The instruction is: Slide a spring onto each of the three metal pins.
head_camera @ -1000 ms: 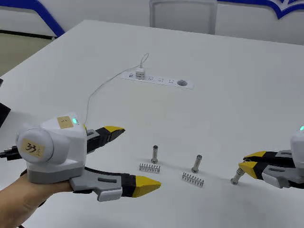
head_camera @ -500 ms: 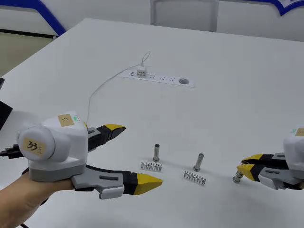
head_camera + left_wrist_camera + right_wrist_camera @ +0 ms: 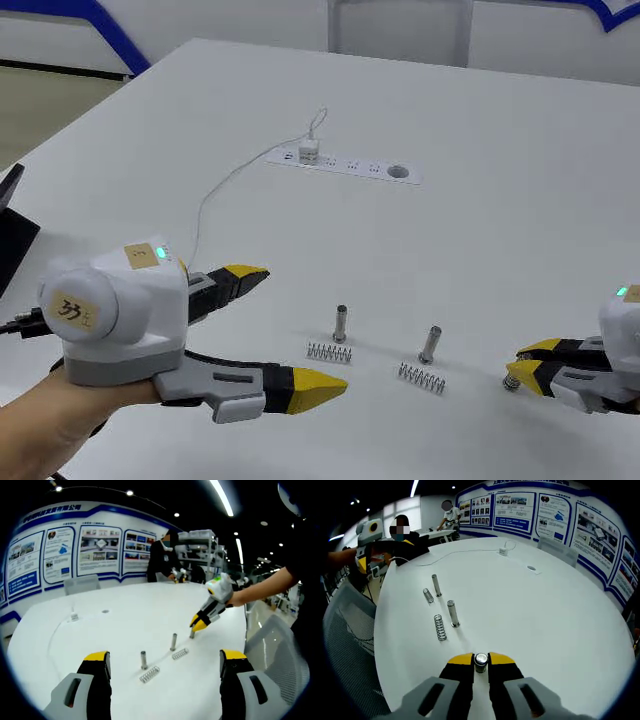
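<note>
Right gripper [image 3: 518, 366] clamped shut on the third pin [image 3: 481, 660], down at the table [image 3: 450, 230]; left gripper [image 3: 300, 325] spread wide, empty, hovering left of the row; other two pins [image 3: 340, 322] [image 3: 431, 343] upright, a spring [image 3: 329, 352] [image 3: 421, 377] lying just beside each, none threaded; probably still setup; next likely needs left pinching a spring, axis aligned over a pin top

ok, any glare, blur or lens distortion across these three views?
Head view: soft even light, sharp; the coiled wire springs and upright steel pins cast faint shadows on the white table. Left gripper view: heavy fisheye, table edge bows, ceiling strip lights blown out. Right gripper view: same bowing; the third pin in the right gripper glints, springs are legible.
</note>
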A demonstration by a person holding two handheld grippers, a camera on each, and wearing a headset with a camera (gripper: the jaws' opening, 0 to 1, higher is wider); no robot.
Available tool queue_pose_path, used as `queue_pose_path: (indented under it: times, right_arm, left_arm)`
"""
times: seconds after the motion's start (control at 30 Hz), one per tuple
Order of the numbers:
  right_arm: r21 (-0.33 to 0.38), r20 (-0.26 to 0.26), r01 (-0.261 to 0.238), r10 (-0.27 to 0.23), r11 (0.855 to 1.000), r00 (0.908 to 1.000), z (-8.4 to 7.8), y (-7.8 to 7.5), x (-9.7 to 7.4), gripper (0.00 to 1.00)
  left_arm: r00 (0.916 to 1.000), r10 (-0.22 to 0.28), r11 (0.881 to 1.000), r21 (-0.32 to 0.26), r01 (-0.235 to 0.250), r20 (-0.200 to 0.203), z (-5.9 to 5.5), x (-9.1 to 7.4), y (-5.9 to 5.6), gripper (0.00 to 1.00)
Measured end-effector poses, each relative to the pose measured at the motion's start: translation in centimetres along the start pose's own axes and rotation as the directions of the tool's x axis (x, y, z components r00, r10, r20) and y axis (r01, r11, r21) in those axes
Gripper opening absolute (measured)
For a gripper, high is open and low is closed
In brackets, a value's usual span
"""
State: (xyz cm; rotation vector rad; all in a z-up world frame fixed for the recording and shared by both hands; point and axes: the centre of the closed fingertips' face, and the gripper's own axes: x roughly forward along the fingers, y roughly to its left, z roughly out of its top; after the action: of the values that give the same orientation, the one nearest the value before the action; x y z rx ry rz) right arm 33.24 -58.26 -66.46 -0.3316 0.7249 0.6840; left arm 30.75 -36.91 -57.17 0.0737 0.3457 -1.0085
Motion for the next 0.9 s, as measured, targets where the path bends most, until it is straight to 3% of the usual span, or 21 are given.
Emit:
queue_pose_path:
  times: [0.33,0.47,0.73,0.9]
  right_arm:
    - [0.022,-0.011,-0.016,0.016,1.000,0.9998,0.1,-0.1,0.1,0.12]
    - [0.009,-0.009,-0.019,0.019,1.000,0.9998,0.2,0.1,-0.1,0.19]
    - [-0.004,0.050,0.003,-0.002,1.000,0.9987,1.8,-0.3,-1.3,0.23]
    - [-0.026,0.098,0.007,-0.005,1.000,0.9952,3.5,0.1,-1.7,0.23]
  left_arm:
    - [0.9999,-0.002,1.000,-0.003,0.002,-0.011,-0.3,0.1,0.5,0.91]
    - [1.0000,-0.006,1.000,-0.004,0.006,-0.005,-0.1,0.4,0.6,0.91]
    - [0.9994,-0.010,0.999,-0.034,0.011,0.033,0.7,0.7,0.7,0.92]
    - [0.9995,-0.006,0.999,-0.039,0.007,0.032,0.7,0.7,1.1,0.92]
